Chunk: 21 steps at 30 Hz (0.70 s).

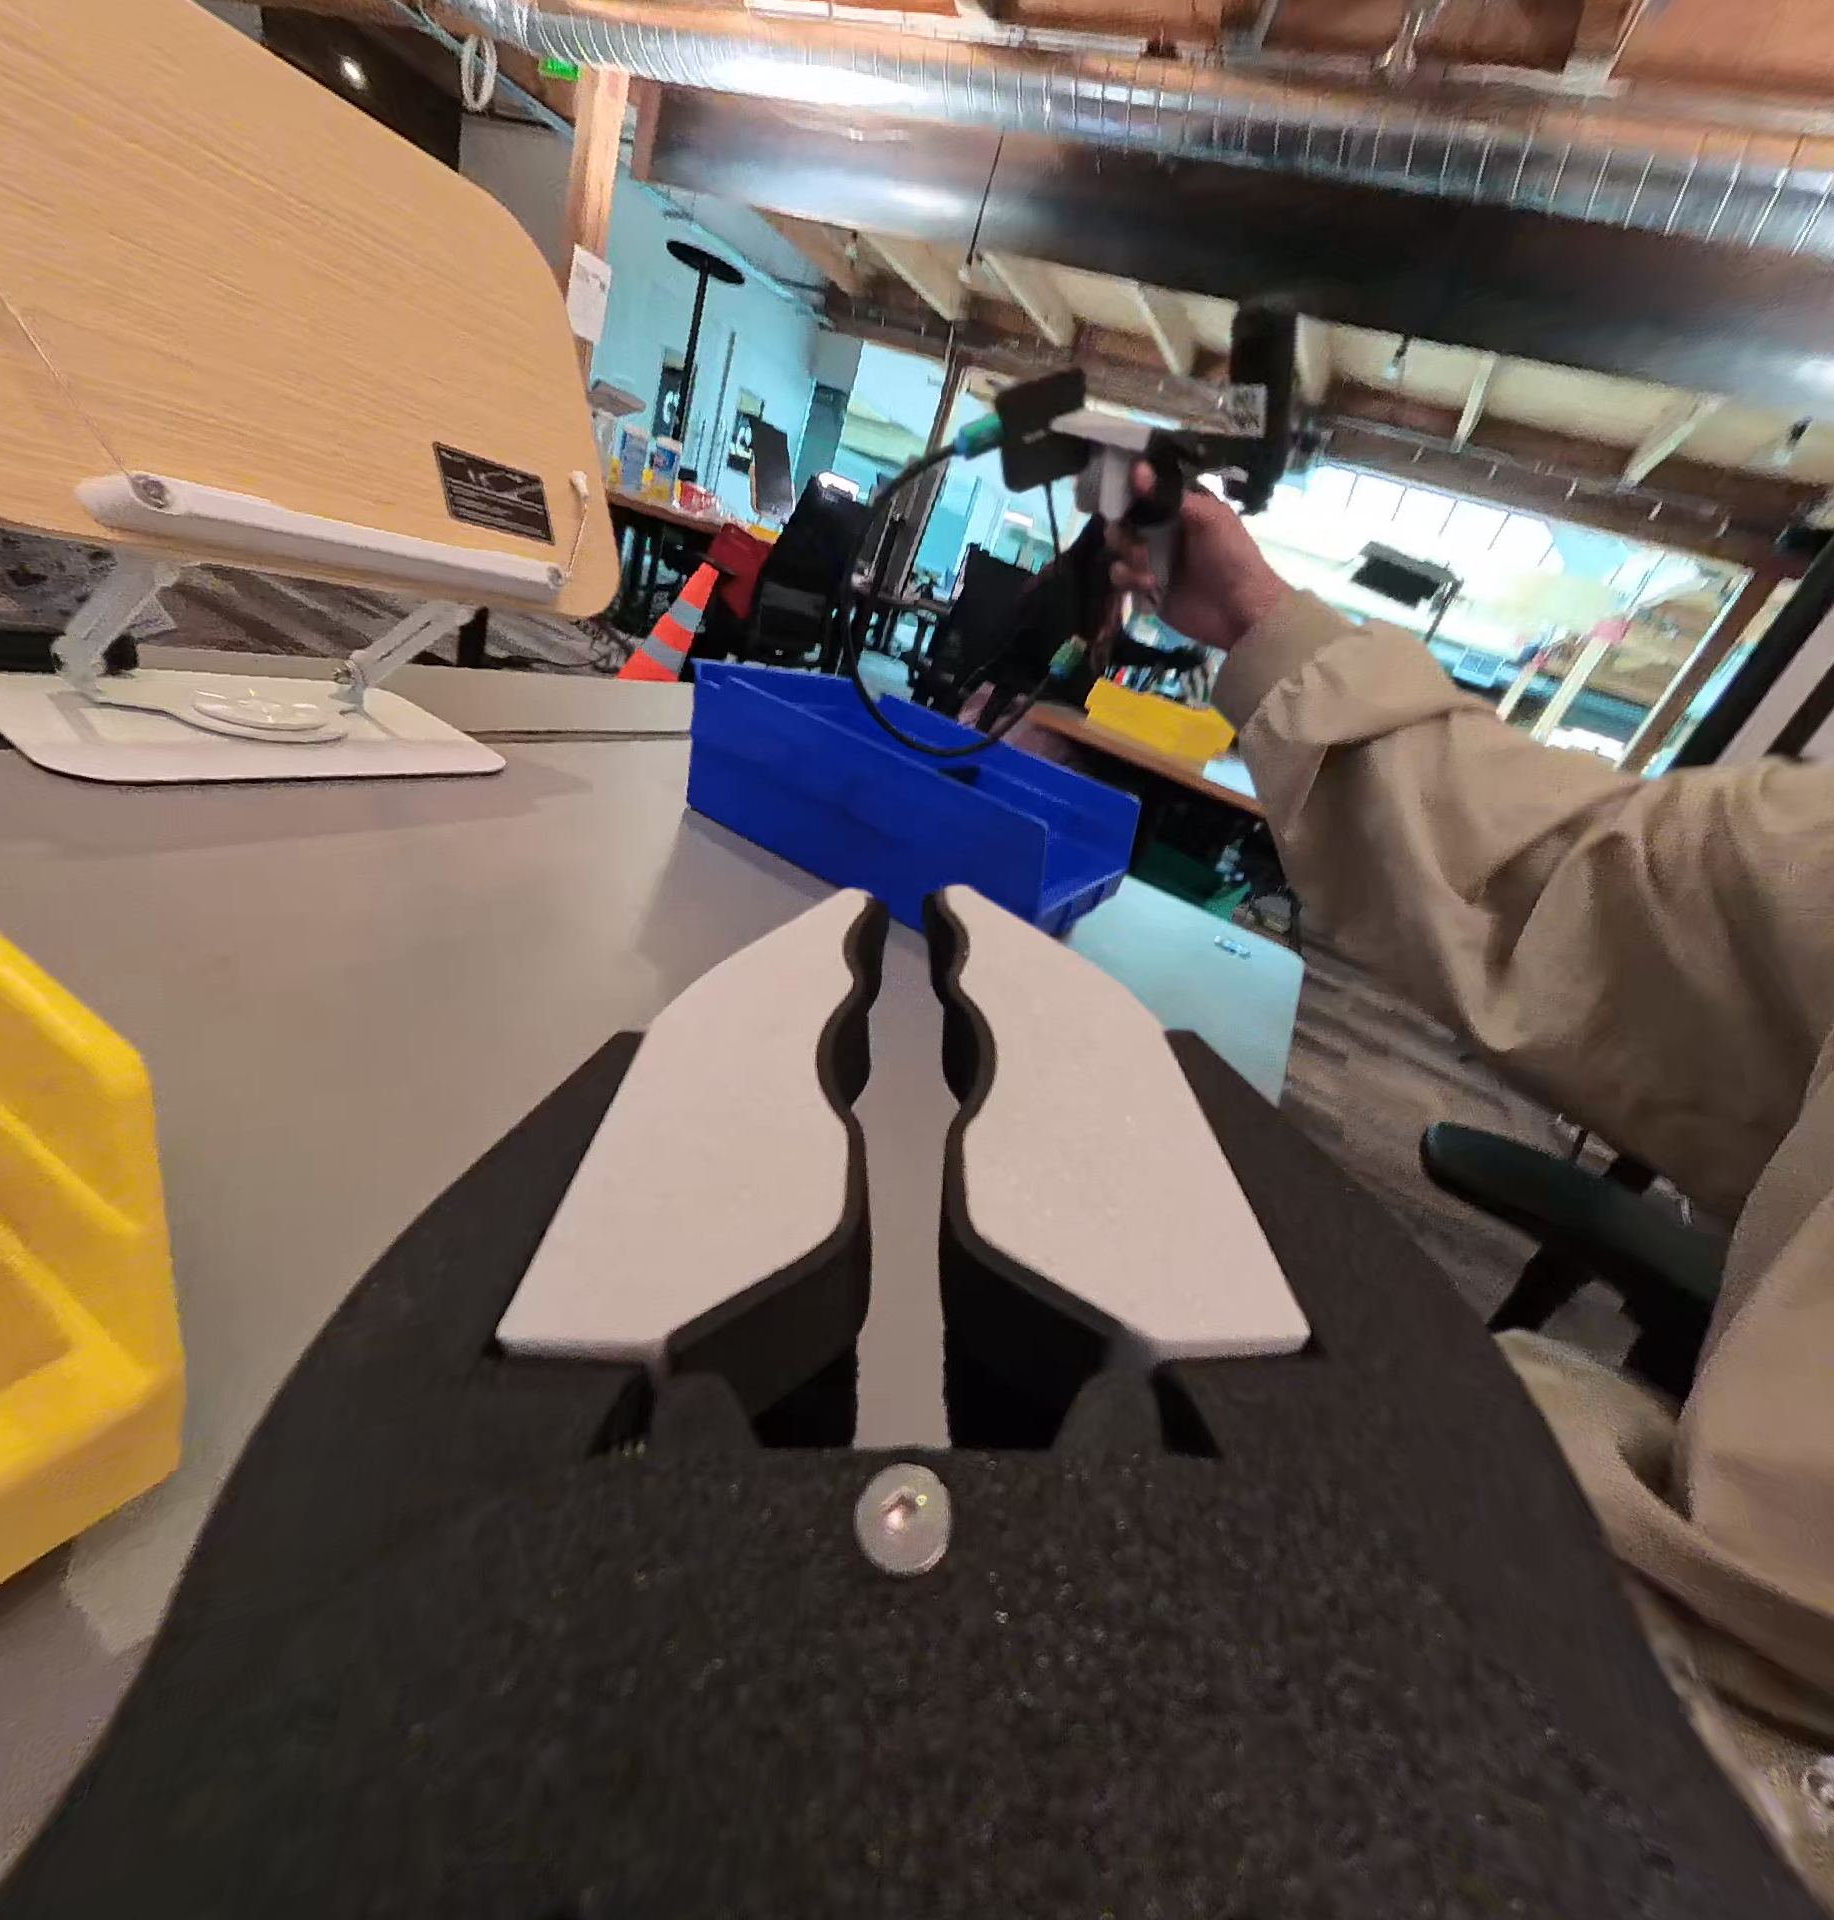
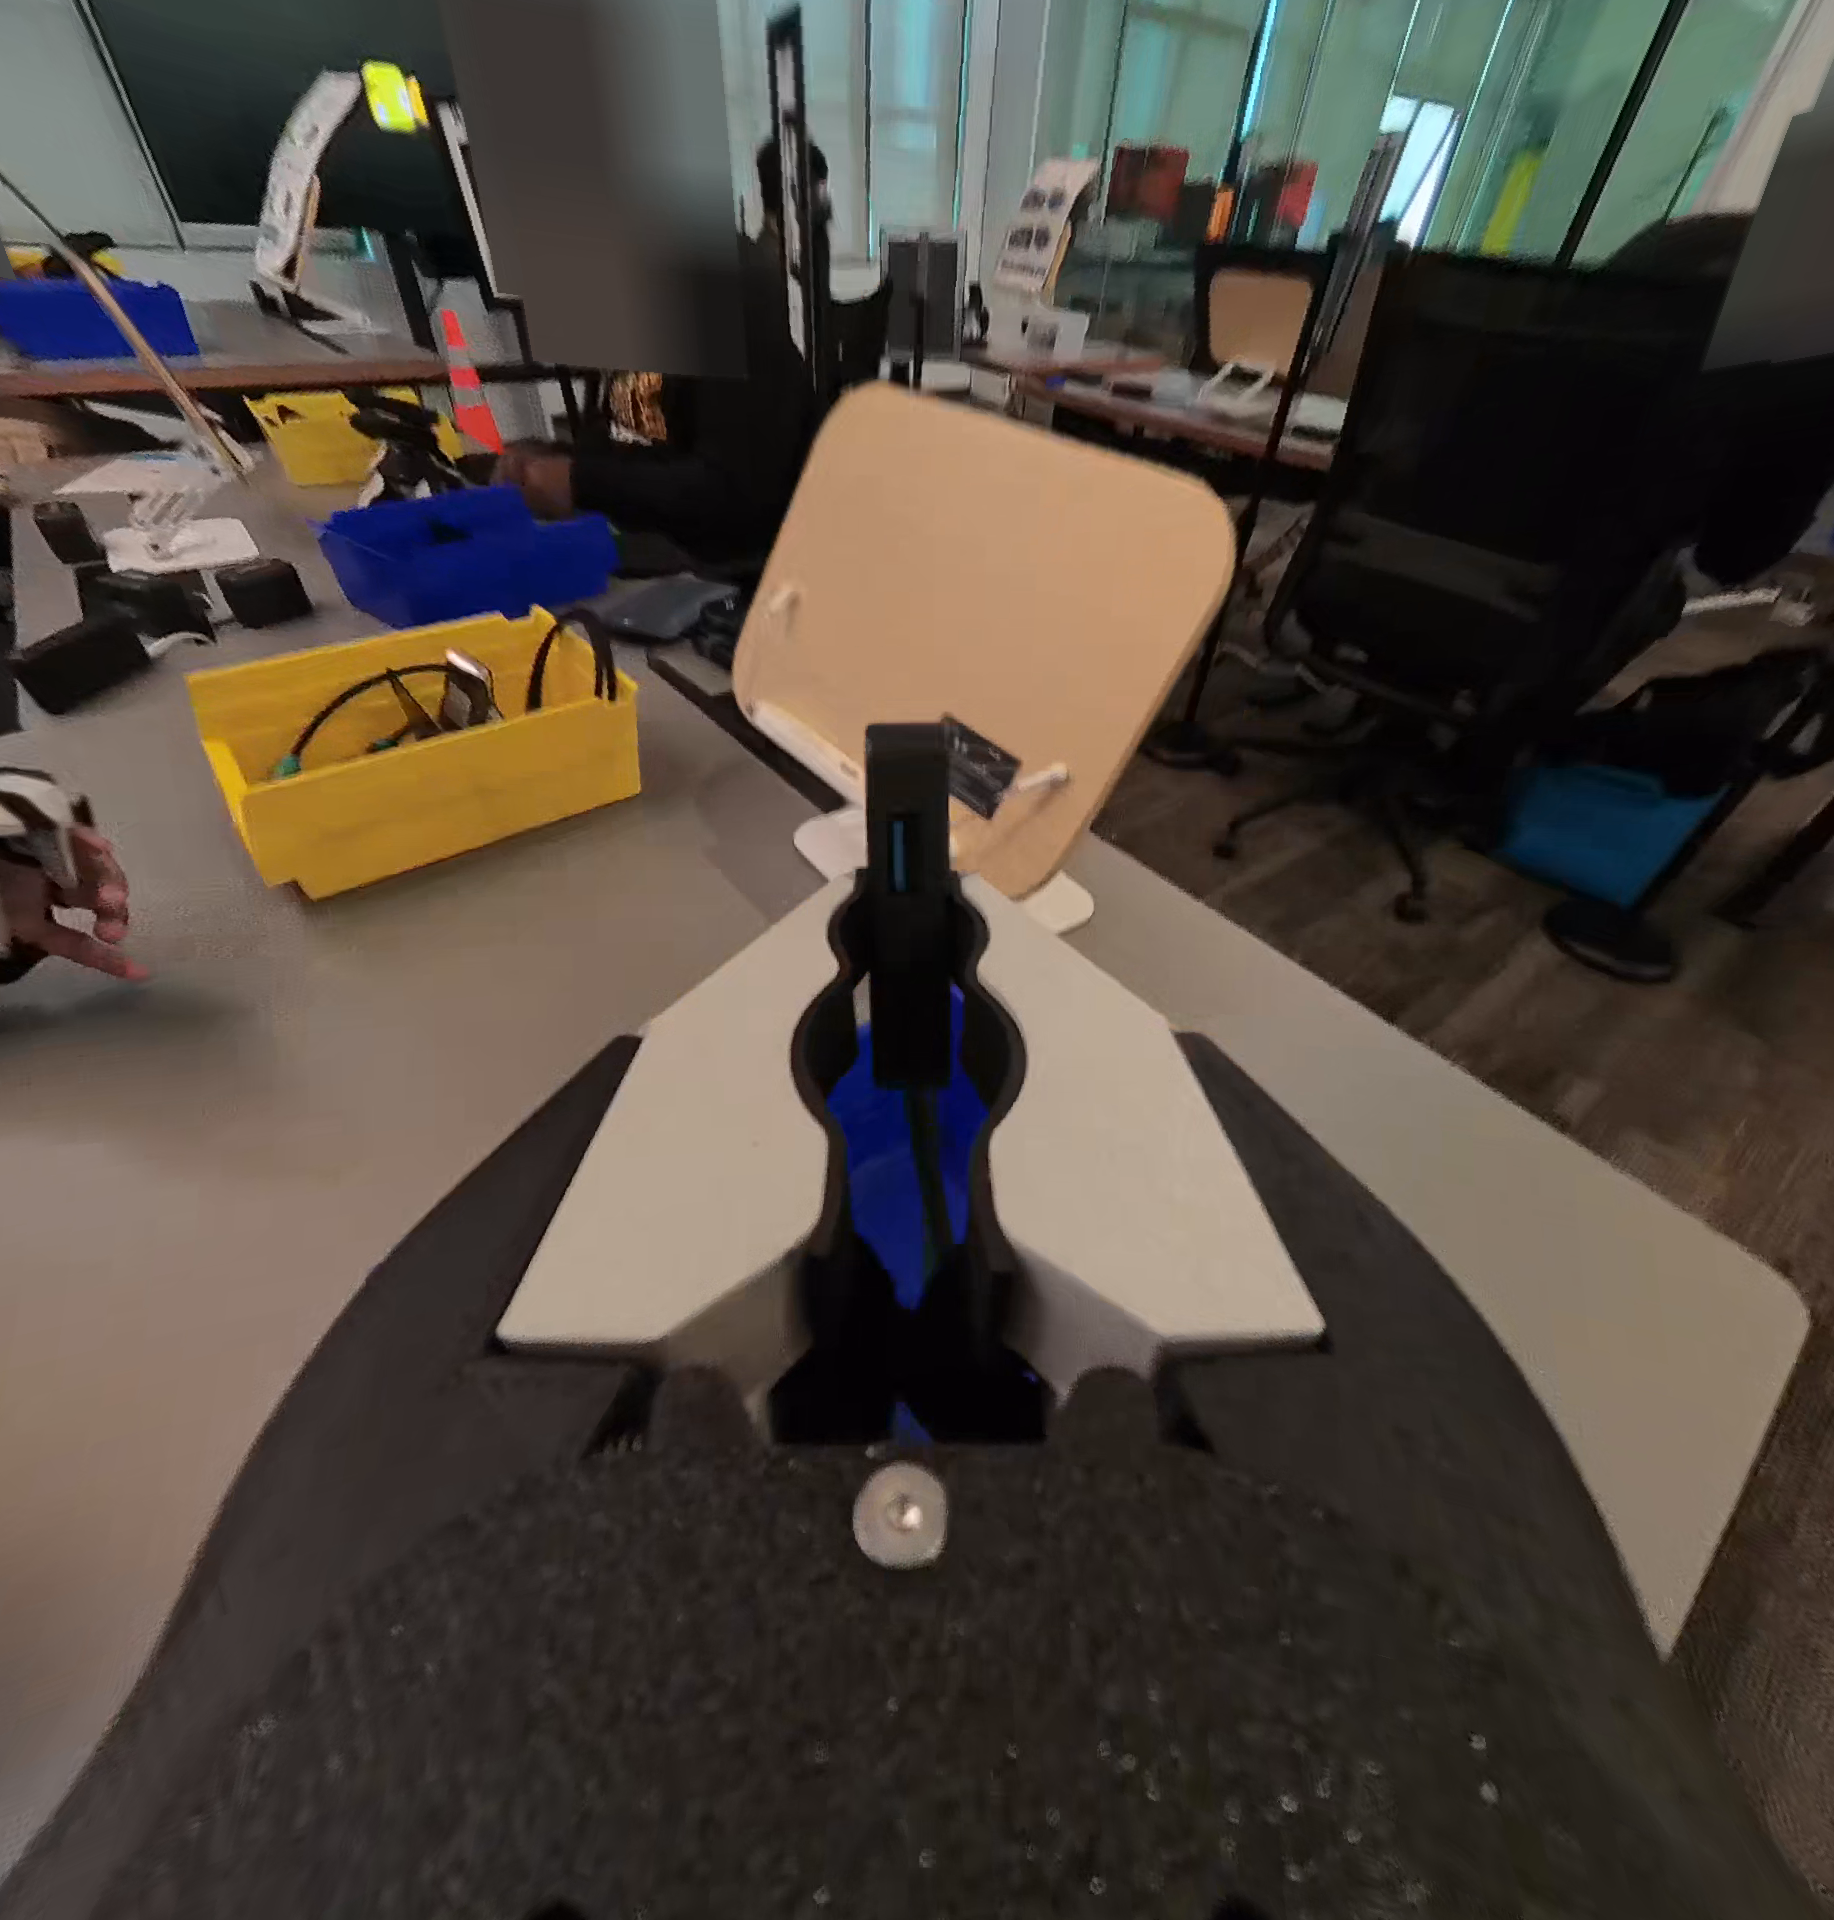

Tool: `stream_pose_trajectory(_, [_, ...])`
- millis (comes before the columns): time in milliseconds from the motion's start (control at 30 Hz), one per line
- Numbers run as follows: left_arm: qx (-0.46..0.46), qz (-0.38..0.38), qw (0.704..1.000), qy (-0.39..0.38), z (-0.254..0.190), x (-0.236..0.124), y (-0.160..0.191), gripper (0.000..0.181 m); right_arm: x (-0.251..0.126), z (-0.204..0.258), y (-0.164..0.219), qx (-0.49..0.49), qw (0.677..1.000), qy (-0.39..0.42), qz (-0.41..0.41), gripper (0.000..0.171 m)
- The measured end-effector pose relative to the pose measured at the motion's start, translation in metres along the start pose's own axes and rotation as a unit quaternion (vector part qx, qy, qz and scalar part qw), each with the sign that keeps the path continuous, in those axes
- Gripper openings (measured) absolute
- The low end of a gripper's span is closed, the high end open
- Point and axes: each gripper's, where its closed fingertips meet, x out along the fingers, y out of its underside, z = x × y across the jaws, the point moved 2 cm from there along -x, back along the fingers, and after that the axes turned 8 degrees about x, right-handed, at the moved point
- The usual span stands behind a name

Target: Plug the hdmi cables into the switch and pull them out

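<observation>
My right gripper (image 2: pixel 908 914) is shut on a small black switch (image 2: pixel 905 831) and holds it upright in the air. In the left wrist view the same gripper (image 1: pixel 1074 442) is raised above the blue bin (image 1: pixel 892 800), with the switch (image 1: pixel 1038 426) in its jaws. A black HDMI cable (image 1: pixel 871 665) with a green plug (image 1: pixel 980 436) is in the switch and hangs down into the bin. The cable (image 2: pixel 928 1174) and the blue bin (image 2: pixel 871 1143) show between my right fingers. My left gripper (image 1: pixel 905 909) is low over the grey table (image 1: pixel 321 987), empty, with only a narrow gap between its fingers.
A yellow bin (image 2: pixel 414 769) with more cables stands on the table, and it also shows at the left edge of the left wrist view (image 1: pixel 51 1247). A tilted wooden stand (image 2: pixel 986 644) on a white base (image 1: pixel 238 727) stands behind. A hand (image 2: pixel 71 914) is at the left. A beige sleeve (image 1: pixel 1515 914) crosses the right side. Spacing between my two grippers at the tips: around 50 centimeters.
</observation>
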Motion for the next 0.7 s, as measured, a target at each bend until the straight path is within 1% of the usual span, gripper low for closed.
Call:
stream_pose_trajectory(167, [0.016,0.026,0.999,0.011,-0.007,0.006,0.01,0.008,0.044,-0.026,0.023,0.033,0.999,-0.018,0.035,0.014])
stream_pose_trajectory(233, [0.03,0.036,0.999,0.009,-0.008,0.006,0.013,0.008,0.064,-0.032,0.033,0.048,0.996,-0.028,0.064,0.012])
stream_pose_trajectory(300, [0.04,0.044,0.998,0.009,-0.008,0.007,0.016,0.008,0.085,-0.036,0.052,0.065,0.99,-0.045,0.113,0.012])
stream_pose_trajectory(400, [0.041,0.054,0.998,0.013,-0.009,0.008,0.019,0.008,0.107,-0.047,0.097,0.084,0.972,-0.041,0.214,0.012])
stream_pose_trajectory(467, [0.039,0.055,0.998,0.017,-0.01,0.008,0.02,0.008,0.111,-0.058,0.121,0.115,0.954,-0.027,0.275,0.013])
stream_pose_trajectory(533, [0.04,0.055,0.997,0.021,-0.012,0.007,0.02,0.009,0.11,-0.065,0.144,0.154,0.924,-0.013,0.348,0.013])
stream_pose_trajectory(633, [0.04,0.058,0.997,0.026,-0.014,0.008,0.021,0.009,0.108,-0.069,0.179,0.139,0.879,0.017,0.455,0.014])
stream_pose_trajectory(700, [0.04,0.062,0.997,0.03,-0.016,0.01,0.023,0.009,0.106,-0.074,0.194,0.132,0.859,0.035,0.493,0.018])
